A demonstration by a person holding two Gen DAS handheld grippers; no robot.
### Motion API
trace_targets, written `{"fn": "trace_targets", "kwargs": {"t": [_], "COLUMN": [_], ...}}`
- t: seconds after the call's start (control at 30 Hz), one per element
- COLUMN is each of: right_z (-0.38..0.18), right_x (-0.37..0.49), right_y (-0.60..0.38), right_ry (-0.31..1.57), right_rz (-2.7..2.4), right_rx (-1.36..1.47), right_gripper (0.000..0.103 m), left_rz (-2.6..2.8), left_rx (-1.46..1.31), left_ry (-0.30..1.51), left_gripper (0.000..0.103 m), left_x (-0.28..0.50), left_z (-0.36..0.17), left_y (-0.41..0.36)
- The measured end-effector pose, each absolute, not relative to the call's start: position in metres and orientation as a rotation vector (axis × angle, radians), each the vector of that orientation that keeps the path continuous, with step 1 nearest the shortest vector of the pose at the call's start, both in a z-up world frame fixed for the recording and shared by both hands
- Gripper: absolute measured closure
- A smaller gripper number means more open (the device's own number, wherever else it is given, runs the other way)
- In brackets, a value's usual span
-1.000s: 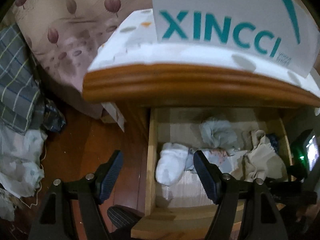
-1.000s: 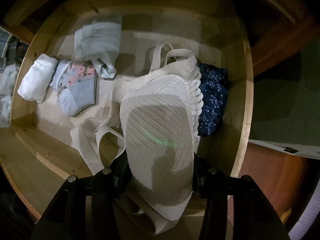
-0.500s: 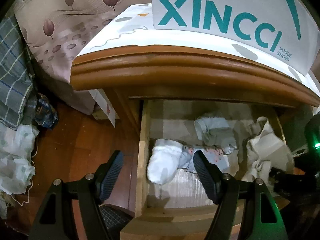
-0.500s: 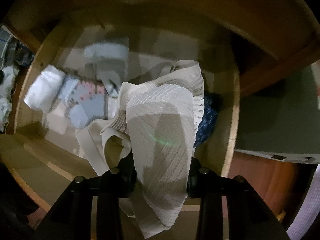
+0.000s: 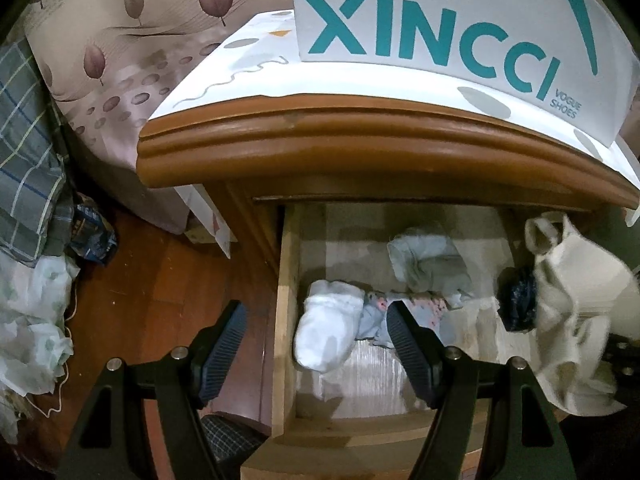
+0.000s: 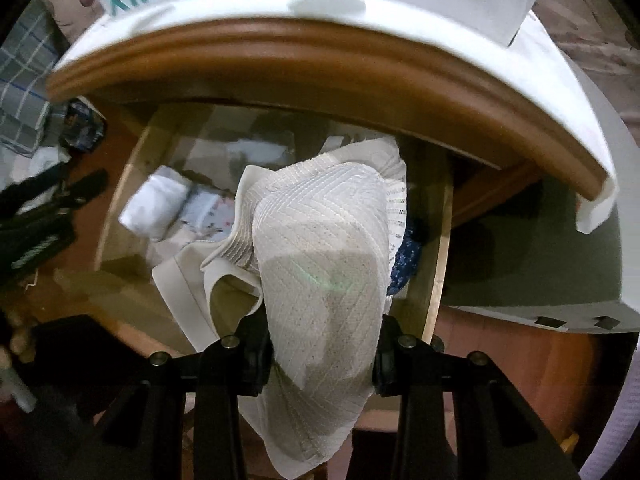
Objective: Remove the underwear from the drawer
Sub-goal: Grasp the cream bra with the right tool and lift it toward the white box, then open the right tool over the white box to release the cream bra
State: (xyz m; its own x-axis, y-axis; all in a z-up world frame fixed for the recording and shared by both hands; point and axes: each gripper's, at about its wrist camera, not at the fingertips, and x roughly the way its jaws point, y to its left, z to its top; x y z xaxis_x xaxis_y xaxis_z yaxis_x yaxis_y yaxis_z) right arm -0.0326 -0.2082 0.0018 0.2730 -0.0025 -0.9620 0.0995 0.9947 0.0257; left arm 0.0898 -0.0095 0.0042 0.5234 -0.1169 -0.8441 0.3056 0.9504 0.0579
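The wooden drawer (image 5: 286, 320) of a nightstand stands open. My right gripper (image 6: 322, 354) is shut on cream ribbed underwear (image 6: 320, 264) and holds it above the drawer's right side; it also shows in the left wrist view (image 5: 568, 312). Inside lie a white rolled piece (image 5: 326, 336), a light floral piece (image 5: 424, 306), a pale blue-grey piece (image 5: 428, 264) and a dark navy piece (image 5: 518, 302). My left gripper (image 5: 316, 344) is open and empty, above the drawer's left front corner.
A white XINCCI shoe box (image 5: 440, 20) sits on the nightstand top (image 5: 360, 152), which overhangs the drawer. A bed with leaf-print sheet (image 5: 120, 60), plaid cloth (image 5: 24, 140) and plastic bags (image 5: 32, 320) lie on the left over the wood floor (image 5: 160, 280).
My right gripper has lifted the cream underwear up and out of the drawer, back toward me. My left gripper has stayed open and drifted slightly.
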Motion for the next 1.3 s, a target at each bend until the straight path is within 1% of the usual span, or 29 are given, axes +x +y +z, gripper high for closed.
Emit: {"fn": "trace_targets", "kwargs": {"t": [0.2,0.63,0.77,0.97,1.1,1.3], "right_z": [0.041,0.164,0.213,0.26,0.269,0.259], "right_x": [-0.043,-0.055,-0.045,-0.015,0.023,0.083], "right_y": [-0.204,-0.199,-0.198,-0.207,-0.214,-0.225], "right_ry": [1.249,1.082,0.988,0.891,0.873,0.891], "right_rz": [-0.047,-0.008,-0.014,-0.047,-0.083,-0.134], "right_rx": [0.069,0.04,0.017,0.009,0.005,-0.015], "right_gripper": [0.069,0.069,0.069,0.069,0.069,0.069], "left_rz": [-0.256,-0.243,-0.243,-0.241,-0.235,-0.224], "left_rx": [0.212,0.206,0.208,0.207,0.208,0.186], "left_ry": [0.996,1.007,1.004,1.006,1.002,1.012], "left_gripper": [0.029,0.029,0.029,0.029,0.029,0.029], "left_x": [0.09,0.091,0.091,0.091,0.091,0.095], "left_z": [0.002,0.0,0.0,0.001,0.001,0.001], "left_y": [-0.01,-0.007,-0.008,-0.007,-0.006,-0.001]}}
